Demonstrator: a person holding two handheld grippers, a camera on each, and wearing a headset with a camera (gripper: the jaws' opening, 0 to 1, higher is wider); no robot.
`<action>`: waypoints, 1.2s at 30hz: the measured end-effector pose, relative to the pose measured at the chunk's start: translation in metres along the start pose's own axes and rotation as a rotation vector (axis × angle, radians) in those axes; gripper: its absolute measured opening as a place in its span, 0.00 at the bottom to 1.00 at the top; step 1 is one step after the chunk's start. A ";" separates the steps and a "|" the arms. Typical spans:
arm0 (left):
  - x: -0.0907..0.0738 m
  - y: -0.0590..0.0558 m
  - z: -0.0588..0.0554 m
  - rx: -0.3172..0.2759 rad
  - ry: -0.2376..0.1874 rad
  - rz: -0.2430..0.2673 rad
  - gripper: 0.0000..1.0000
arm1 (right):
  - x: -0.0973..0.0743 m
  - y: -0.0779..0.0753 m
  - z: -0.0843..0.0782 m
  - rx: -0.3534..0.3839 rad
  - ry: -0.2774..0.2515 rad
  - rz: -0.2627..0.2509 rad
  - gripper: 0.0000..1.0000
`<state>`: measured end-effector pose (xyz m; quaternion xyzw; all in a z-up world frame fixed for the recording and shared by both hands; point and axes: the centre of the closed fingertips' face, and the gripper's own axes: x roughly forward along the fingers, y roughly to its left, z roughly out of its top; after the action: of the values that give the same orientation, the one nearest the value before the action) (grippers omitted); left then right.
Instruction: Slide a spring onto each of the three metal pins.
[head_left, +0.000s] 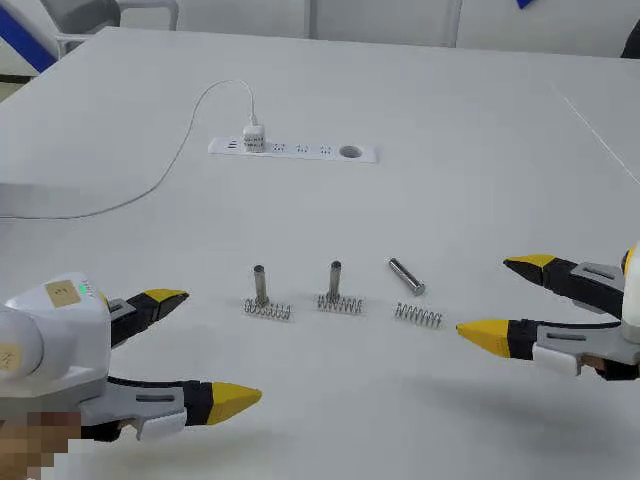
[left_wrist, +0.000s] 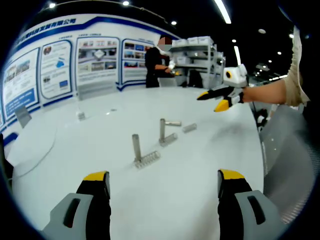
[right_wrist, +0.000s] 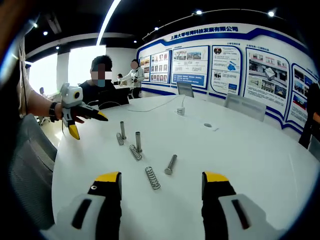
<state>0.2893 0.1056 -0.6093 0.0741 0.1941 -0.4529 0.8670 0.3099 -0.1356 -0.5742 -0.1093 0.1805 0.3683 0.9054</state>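
Jaws apart, three pins (head_left: 260, 283), three springs (head_left: 417, 316)

The left tongs (head_left: 220, 345) sit at the lower left of the head view. Their jaws are spread wide with nothing between them, and the yellow tips point right and slightly away from the person. The right tongs (head_left: 483, 296) reach in from the right edge, jaws likewise apart and empty, tips pointing left. The two pairs face each other, well apart. In the left gripper view a bare forearm (left_wrist: 270, 92) runs back from the right tongs. In the right gripper view a dark band (right_wrist: 51, 111) circles the wrist behind the left tongs.
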 end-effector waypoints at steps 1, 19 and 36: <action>0.000 0.000 0.000 0.000 0.000 0.000 0.90 | 0.001 -0.001 0.001 0.001 -0.001 -0.001 0.65; -0.002 -0.001 0.001 -0.009 -0.009 0.010 0.89 | 0.036 -0.025 0.009 0.009 0.085 -0.033 0.55; 0.000 -0.004 -0.001 -0.015 -0.003 0.004 0.89 | 0.078 -0.035 0.007 0.051 0.186 -0.064 0.42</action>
<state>0.2857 0.1039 -0.6101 0.0674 0.1958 -0.4499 0.8687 0.3879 -0.1094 -0.5971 -0.1258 0.2693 0.3229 0.8985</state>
